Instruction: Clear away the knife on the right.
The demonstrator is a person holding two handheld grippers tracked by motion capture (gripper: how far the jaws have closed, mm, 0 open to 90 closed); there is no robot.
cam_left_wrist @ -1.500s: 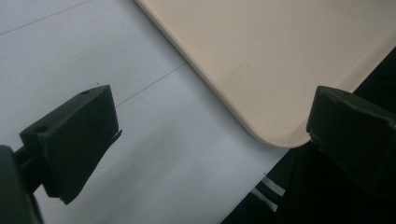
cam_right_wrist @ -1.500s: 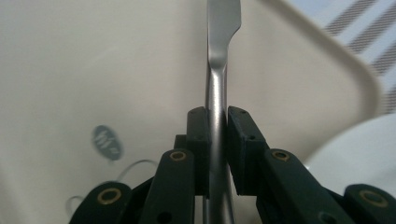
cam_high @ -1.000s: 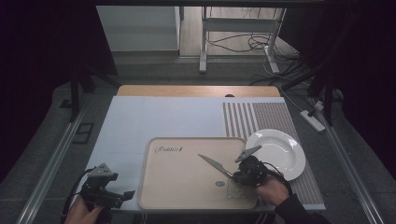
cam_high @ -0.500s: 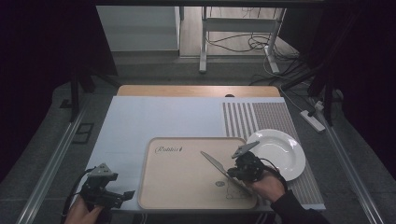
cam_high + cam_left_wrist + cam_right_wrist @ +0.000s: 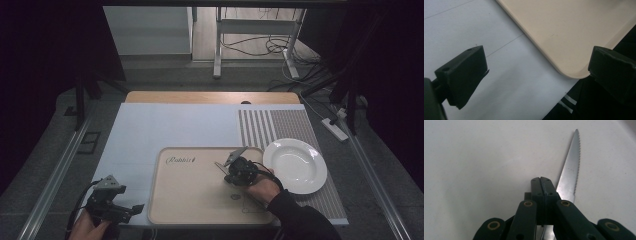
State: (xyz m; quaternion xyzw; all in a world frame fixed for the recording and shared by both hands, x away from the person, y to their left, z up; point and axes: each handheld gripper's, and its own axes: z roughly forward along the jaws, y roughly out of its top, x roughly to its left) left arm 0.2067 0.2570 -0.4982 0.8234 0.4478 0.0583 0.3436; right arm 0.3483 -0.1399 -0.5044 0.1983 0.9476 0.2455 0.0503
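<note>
A: What is on the table [image 5: 150, 130]?
B: A beige tray [image 5: 195, 195] near the front, a white plate [image 5: 295, 165] just right of it.
A: And the grippers?
B: The left gripper [image 5: 117, 207], jaws wide apart, sits beside the tray's corner. The right gripper [image 5: 231, 170] is clamped on a serrated knife [image 5: 571, 167] over the tray.

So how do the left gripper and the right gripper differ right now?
The left gripper is open with nothing between its jaws, while the right gripper is shut on a serrated knife. The left sits off the beige tray; the right is over it. Both are black, hand-held.
</note>
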